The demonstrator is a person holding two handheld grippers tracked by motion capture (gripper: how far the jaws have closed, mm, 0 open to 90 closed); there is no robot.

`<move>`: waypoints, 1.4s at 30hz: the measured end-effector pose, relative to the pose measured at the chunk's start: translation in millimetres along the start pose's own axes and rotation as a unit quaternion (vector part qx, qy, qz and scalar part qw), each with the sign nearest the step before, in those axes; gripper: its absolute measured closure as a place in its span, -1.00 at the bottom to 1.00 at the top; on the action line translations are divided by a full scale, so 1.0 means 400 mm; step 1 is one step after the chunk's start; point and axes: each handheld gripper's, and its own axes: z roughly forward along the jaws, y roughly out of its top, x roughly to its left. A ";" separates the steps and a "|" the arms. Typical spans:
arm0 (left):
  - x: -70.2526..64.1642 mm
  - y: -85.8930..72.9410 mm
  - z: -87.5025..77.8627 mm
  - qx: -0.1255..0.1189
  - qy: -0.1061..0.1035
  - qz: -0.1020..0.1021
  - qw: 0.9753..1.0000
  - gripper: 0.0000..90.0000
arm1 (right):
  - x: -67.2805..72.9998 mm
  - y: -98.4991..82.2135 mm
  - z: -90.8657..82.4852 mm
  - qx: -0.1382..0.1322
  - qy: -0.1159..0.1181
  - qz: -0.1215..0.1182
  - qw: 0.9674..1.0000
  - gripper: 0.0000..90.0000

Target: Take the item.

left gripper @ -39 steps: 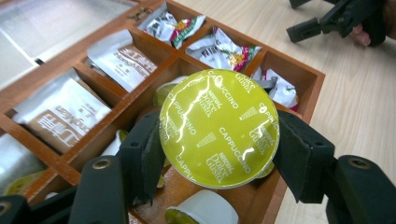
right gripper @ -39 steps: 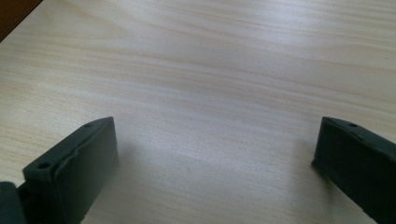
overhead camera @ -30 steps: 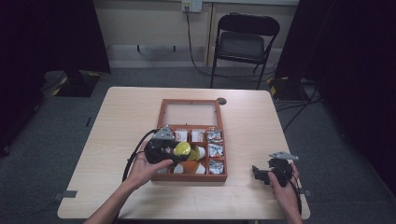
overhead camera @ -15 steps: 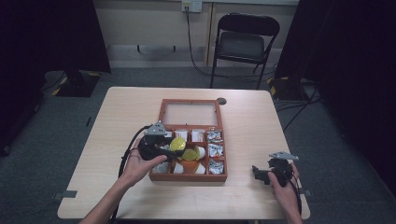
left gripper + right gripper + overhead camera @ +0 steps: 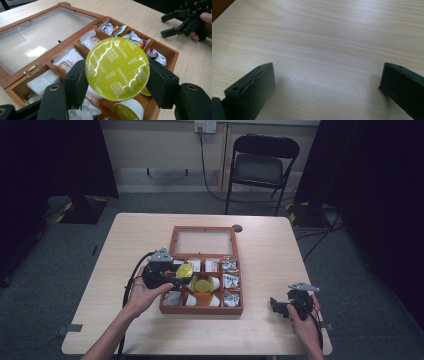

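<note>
Yellow-green capsule (image 5: 117, 68) pinched in L claw (image 5: 115, 82), above wooden box (image 5: 50, 53).

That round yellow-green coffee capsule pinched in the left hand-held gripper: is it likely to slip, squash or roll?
The capsule looks stiff: its round rim keeps its shape between the left hand-held gripper's two pads. The shiny foil lid would probably dent or puncture if poked. Set down on its edge it would likely roll; flat on its lid it should sit still.
</note>
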 end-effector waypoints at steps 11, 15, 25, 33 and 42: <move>0.019 0.000 -0.031 -0.010 0.009 -0.006 1.000 -0.15 | 0.000 0.000 0.000 0.000 0.000 0.000 1.000 -1.00; 0.028 0.000 -0.043 -0.016 0.014 -0.008 1.000 -0.15 | 0.000 0.000 0.000 0.000 0.000 0.000 1.000 -1.00; 0.059 -0.010 -0.075 -0.028 0.028 -0.024 0.999 -0.15 | 0.000 0.000 0.000 0.000 0.000 0.000 1.000 -1.00; 0.074 -0.014 -0.089 -0.029 0.039 -0.027 0.998 -0.15 | 0.000 0.000 0.000 0.000 0.001 -0.001 1.000 -1.00; 0.099 -0.027 -0.108 -0.032 0.073 -0.037 0.996 -0.15 | 0.000 0.001 0.001 0.000 0.001 -0.001 1.000 -1.00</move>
